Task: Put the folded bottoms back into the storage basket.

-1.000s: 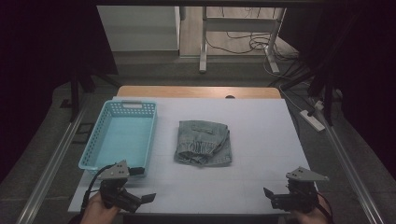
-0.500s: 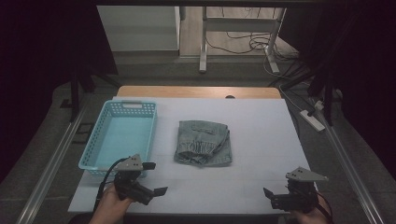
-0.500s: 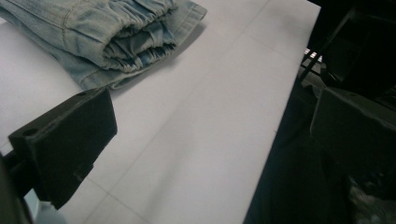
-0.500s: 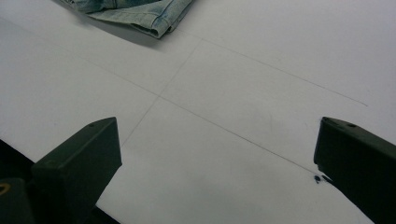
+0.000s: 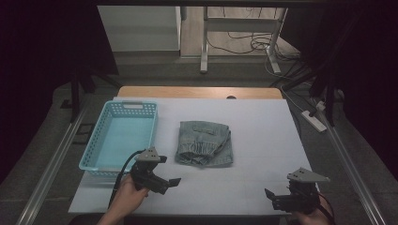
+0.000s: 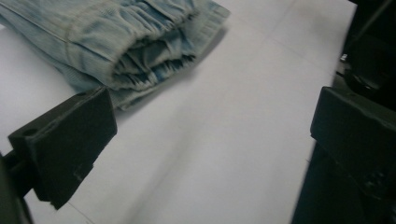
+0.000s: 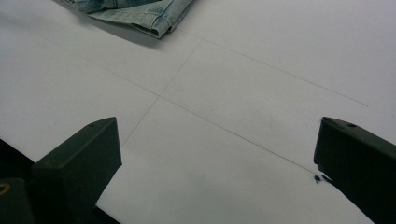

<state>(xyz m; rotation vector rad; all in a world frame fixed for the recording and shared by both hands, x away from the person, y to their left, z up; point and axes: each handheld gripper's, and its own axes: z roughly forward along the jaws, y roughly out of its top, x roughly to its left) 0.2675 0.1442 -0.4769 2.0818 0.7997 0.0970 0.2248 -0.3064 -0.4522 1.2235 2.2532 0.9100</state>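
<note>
I see the folded jeans (image 5: pixel 204 143) mid-desk, right of the basket (image 5: pixel 121 138). My left gripper (image 5: pixel 170 183) hangs near them, jaws wide apart; my right gripper (image 5: pixel 273 198), also spread, sits well apart.

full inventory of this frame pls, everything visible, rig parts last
jeans: 1, pale blue denim, folded, middle of the table, right of the basket
basket: 1, light blue plastic mesh, left side of the table, nothing visible inside
table: 1, white top with a wooden strip at the far edge
power strip: 1, white, on the floor right of the table
cables: several, dark, on the floor beyond the table
left gripper: 1, black, open, near the table's front edge below the basket, pointing toward the jeans
right gripper: 1, black, open, front right corner of the table
hands: 2, left hand and right hand, at the bottom edge
</note>
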